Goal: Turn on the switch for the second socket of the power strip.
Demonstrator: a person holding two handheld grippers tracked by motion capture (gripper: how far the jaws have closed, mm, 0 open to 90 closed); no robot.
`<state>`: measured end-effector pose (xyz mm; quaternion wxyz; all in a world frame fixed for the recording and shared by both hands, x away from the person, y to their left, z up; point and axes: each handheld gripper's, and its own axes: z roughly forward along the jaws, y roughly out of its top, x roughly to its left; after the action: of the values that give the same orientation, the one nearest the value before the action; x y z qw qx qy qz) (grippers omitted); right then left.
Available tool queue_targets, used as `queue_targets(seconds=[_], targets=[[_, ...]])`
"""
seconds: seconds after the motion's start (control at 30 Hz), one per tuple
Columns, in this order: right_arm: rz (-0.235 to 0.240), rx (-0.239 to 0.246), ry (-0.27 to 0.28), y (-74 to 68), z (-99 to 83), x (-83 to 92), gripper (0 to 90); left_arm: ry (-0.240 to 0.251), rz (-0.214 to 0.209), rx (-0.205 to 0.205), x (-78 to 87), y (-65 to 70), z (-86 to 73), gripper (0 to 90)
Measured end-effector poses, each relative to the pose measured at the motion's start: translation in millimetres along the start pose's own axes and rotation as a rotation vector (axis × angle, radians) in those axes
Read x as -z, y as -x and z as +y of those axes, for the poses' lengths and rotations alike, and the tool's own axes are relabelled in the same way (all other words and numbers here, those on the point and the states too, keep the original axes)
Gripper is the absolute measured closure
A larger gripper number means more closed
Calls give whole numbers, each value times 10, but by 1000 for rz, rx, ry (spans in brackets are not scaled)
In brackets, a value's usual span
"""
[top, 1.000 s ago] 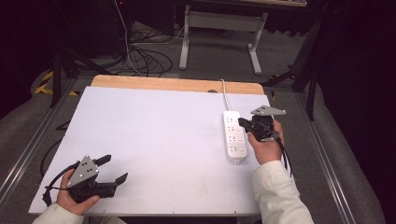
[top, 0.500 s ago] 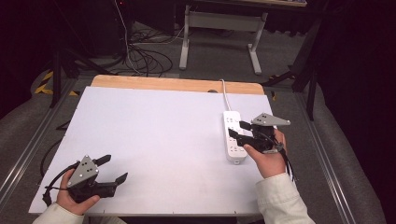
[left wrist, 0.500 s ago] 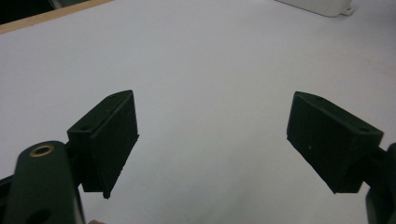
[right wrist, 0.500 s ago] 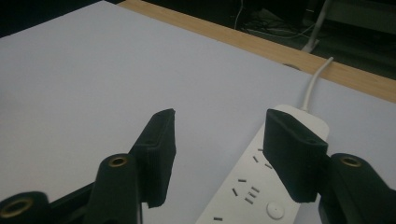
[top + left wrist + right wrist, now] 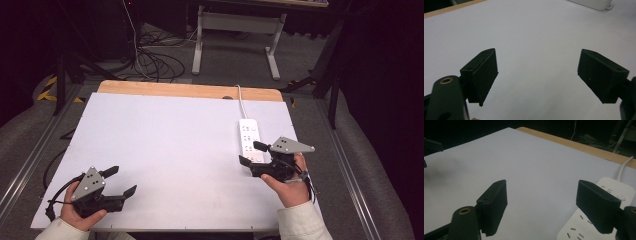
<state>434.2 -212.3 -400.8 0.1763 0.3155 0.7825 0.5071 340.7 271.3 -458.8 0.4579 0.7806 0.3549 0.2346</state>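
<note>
A white power strip (image 5: 248, 136) lies on the right side of the white table top (image 5: 170, 145), and its cable (image 5: 241, 101) runs off over the far edge. My right gripper (image 5: 250, 153) is open, its jaws wide apart over the strip's near end and pointing left. Seen from the right gripper view, the power strip (image 5: 575, 228) passes under the right jaw of that gripper (image 5: 541, 205). My left gripper (image 5: 122, 180) is open near the front left corner with nothing between its jaws. In the left gripper view, this gripper (image 5: 537, 75) faces bare table, with the power strip (image 5: 594, 3) far off.
A wooden strip (image 5: 175, 90) borders the table's far edge. Beyond it on the floor are loose cables (image 5: 150, 60) and a white stand's legs (image 5: 235, 30). Metal rails run along both sides of the table.
My right gripper has drawn back toward the front edge along the power strip, from its middle to its near end. The left gripper has stayed put.
</note>
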Motion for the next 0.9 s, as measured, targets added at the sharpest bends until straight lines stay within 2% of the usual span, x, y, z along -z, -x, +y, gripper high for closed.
queue_targets(seconds=[0.1,0.6,0.8,0.9], targets=[[-4,5,-1,-39,-54,11,236,2,-3,4,9,13,6,171],[97,74,-7,-164,-424,-47,138,8,-16,5,55,91,0,159],[101,84,-20,-212,-568,-92,122,10,-18,28,77,106,-20,154],[100,86,-46,-226,-641,-120,113,12,-20,30,87,115,-33,149]])
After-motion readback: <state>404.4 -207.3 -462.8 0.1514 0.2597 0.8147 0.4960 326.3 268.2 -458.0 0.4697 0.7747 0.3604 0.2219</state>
